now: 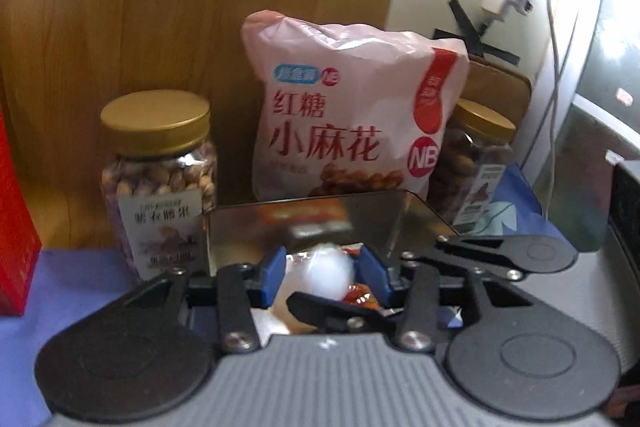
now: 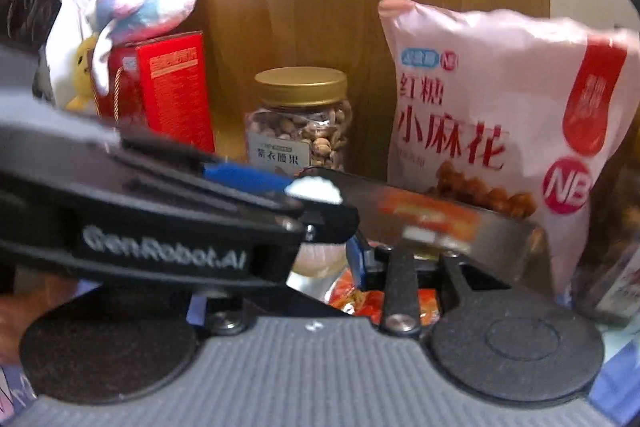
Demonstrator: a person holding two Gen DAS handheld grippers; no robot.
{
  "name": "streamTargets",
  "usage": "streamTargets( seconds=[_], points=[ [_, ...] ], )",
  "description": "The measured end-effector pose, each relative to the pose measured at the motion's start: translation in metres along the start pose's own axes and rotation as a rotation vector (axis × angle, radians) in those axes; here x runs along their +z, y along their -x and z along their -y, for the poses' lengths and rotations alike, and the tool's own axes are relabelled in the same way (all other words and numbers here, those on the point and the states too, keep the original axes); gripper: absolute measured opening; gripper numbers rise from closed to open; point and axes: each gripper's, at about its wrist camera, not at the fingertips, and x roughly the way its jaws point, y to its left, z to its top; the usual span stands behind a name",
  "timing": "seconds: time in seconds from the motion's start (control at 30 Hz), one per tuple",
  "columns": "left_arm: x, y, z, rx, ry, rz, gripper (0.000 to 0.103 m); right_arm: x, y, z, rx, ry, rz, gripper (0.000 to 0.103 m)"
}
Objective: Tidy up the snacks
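Metal tin (image 1: 304, 223) w/ wrapped snacks (image 1: 326, 273): stiff, slick, light. Left gripper (image 1: 322, 273) and right gripper (image 2: 362, 261) both look part-closed on its rims, grip unconfirmed. Hold rims level or contents spill.

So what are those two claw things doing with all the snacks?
A person is tidying snacks with a claw in each hand. The left claw is pinched around a white wrapped sweet over a shiny metal tin. The right claw is right next to it at the same tin. Behind stand a pink snack bag and a gold-lidded jar of nuts.
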Motion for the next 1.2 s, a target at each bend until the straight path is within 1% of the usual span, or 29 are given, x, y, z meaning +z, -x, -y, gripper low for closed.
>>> streamTargets(
  seconds=[0.07,0.17,0.27,0.3,0.37,0.43,0.53,0.6,0.67,0.7,0.73,0.77,0.83,0.87,0.9,0.93,1.0,1.07,1.13,1.2],
  points=[
    [-0.003,0.005,-0.001,0.007,0.011,0.003,0.045,-0.001,0.007,0.002,0.007,-0.022,0.008,0.041],
    [-0.008,0.026,0.002,-0.015,0.027,0.031,0.046,-0.007,0.030,0.007,0.004,-0.031,0.032,0.041],
    [-0.021,0.049,0.007,-0.070,0.038,0.033,0.046,-0.027,0.073,0.030,0.020,-0.139,0.037,0.040],
    [-0.028,0.054,0.010,-0.096,0.043,0.016,0.046,-0.036,0.088,0.041,0.024,-0.187,0.030,0.040],
    [-0.044,0.056,0.016,-0.164,0.064,-0.043,0.046,-0.060,0.114,0.065,0.028,-0.281,0.014,0.040],
    [-0.060,0.054,0.025,-0.219,0.092,-0.100,0.046,-0.084,0.138,0.089,-0.003,-0.364,-0.004,0.040],
    [-0.074,0.040,0.045,-0.303,0.135,-0.185,0.046,-0.120,0.171,0.112,-0.056,-0.471,-0.011,0.041],
    [-0.080,0.032,0.062,-0.332,0.134,-0.227,0.046,-0.138,0.183,0.121,-0.071,-0.518,-0.023,0.042],
    [-0.082,0.022,0.083,-0.355,0.110,-0.263,0.046,-0.153,0.191,0.126,-0.052,-0.570,-0.031,0.042],
    [-0.084,0.017,0.092,-0.360,0.099,-0.281,0.047,-0.159,0.193,0.125,-0.031,-0.585,-0.030,0.042],
    [-0.085,0.011,0.099,-0.356,0.091,-0.300,0.050,-0.163,0.194,0.123,-0.016,-0.587,-0.030,0.042],
    [-0.087,0.004,0.106,-0.340,0.089,-0.323,0.052,-0.165,0.191,0.122,-0.008,-0.580,-0.035,0.042],
    [-0.093,-0.010,0.112,-0.311,0.111,-0.372,0.052,-0.171,0.187,0.119,0.005,-0.577,-0.045,0.042],
    [-0.097,-0.016,0.113,-0.312,0.133,-0.399,0.052,-0.174,0.183,0.119,0.022,-0.589,-0.052,0.042],
    [-0.100,-0.019,0.113,-0.309,0.156,-0.397,0.052,-0.179,0.179,0.119,0.051,-0.604,-0.060,0.040],
    [-0.101,-0.019,0.115,-0.303,0.152,-0.380,0.052,-0.182,0.174,0.116,0.071,-0.607,-0.075,0.039],
    [-0.103,-0.019,0.121,-0.321,0.135,-0.380,0.053,-0.184,0.177,0.109,0.093,-0.575,-0.048,0.040],
    [-0.105,-0.021,0.128,-0.308,0.118,-0.377,0.055,-0.185,0.179,0.106,0.133,-0.574,-0.039,0.043],
    [-0.105,-0.021,0.132,-0.288,0.091,-0.363,0.055,-0.183,0.179,0.097,0.102,-0.496,-0.028,0.043],
    [-0.107,-0.019,0.134,-0.274,0.089,-0.349,0.055,-0.181,0.179,0.091,0.081,-0.447,-0.026,0.042]
  ],
)
